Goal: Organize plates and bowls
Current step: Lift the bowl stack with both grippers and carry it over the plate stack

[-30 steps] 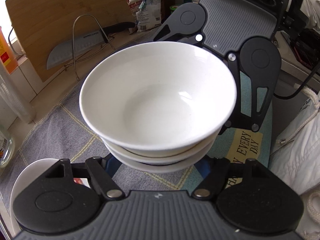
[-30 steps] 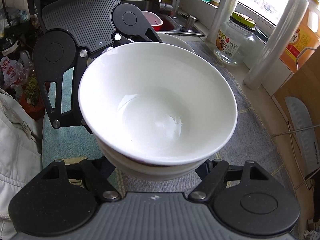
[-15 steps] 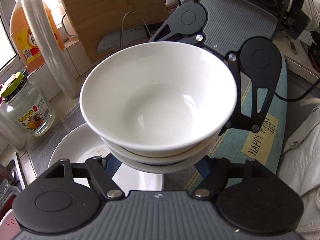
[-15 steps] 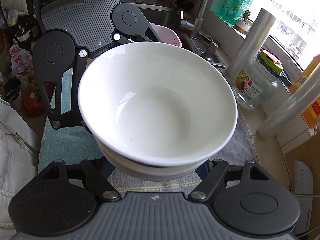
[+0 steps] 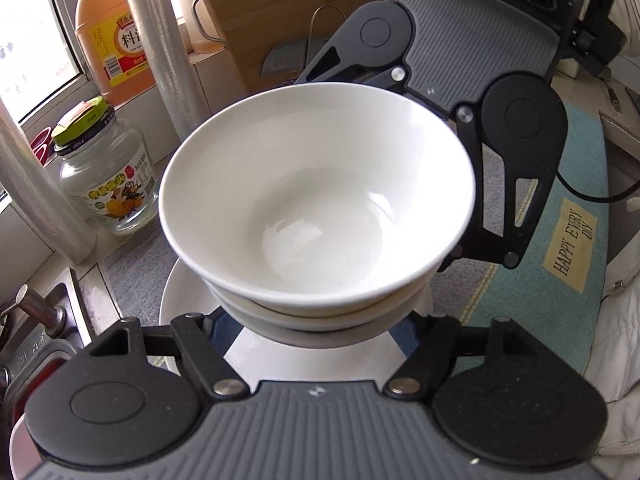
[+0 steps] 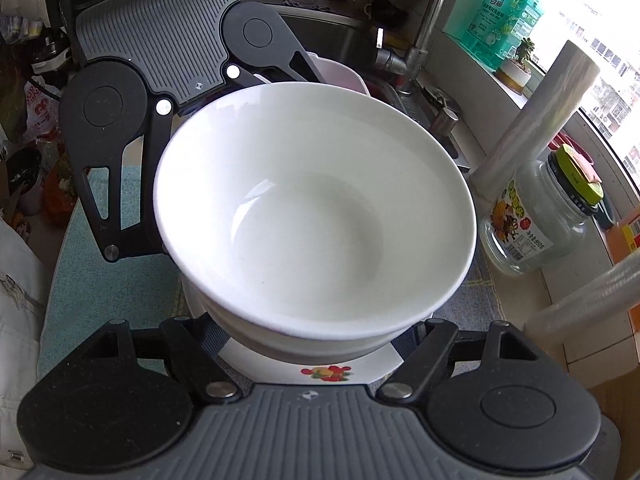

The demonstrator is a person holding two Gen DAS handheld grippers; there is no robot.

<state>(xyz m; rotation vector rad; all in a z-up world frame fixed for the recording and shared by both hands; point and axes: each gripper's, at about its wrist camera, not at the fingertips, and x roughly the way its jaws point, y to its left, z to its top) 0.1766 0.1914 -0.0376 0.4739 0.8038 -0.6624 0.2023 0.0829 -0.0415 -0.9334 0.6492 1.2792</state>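
Note:
A stack of white bowls hangs in the air between my two grippers, which hold it from opposite sides. My left gripper is shut on the lower bowls, with its pads hidden under the rim. My right gripper is shut on the same stack of bowls from the other side. Each view shows the other gripper beyond the far rim. Directly below the stack lies a white plate; its rim carries a fruit print.
A glass jar with a green lid, a cling-film roll and an orange oil bottle stand along the window side. A wooden cutting board leans behind. The sink and tap lie just past the plate. A teal mat covers the counter.
Both grippers have carried the bowl stack sideways along the counter, from over the grey cloth to over the white plate. The jar, bottle and sink have come into view. The grip is unchanged.

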